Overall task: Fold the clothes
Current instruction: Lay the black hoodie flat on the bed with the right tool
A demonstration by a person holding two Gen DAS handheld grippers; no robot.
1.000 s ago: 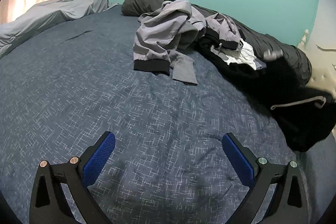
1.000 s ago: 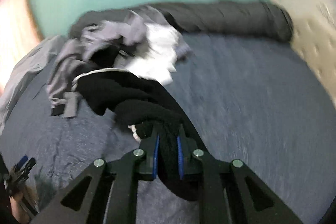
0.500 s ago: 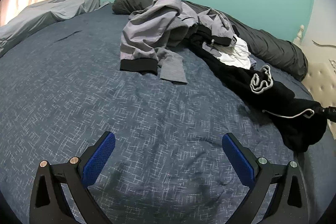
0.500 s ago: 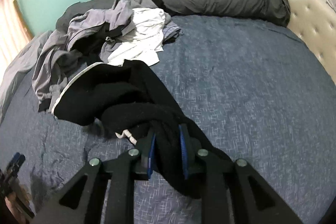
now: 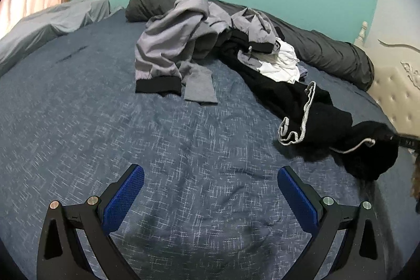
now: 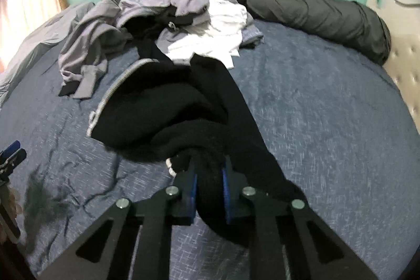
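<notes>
The bed (image 5: 131,122) fills both views under a dark blue cover, with a rolled grey duvet (image 6: 315,9) along the far wall. On it lies a heap of clothes: a grey jacket (image 5: 168,43) with black cuffs, a white shirt (image 6: 215,38) beside it, and a black garment (image 6: 170,106) with a pale trim, which stretches from the heap toward the near right side of the bed.

The right gripper (image 6: 209,188) pinches a thick bunch of that black garment; its jaws are closing on the cloth, which bulges between the pads and hangs below them. A white drawstring (image 6: 170,165) peeps out just beside the pinch. The rest of the garment lies partly on the cover, with one long leg or sleeve trailing back into the heap.

The left gripper (image 5: 210,197) is spread wide and empty above bare cover, well apart from the clothes.

The garment looks soft, thick and limp, probably fleece: light enough for one claw, not slippery, and not fragile, but it will sag and twist wherever it is unsupported. A bunched hold gives no clean edge. Better holds would be the trimmed hem (image 5: 294,122) or a waistband corner, one in each claw, so that the cloth can be spread flat first.
</notes>
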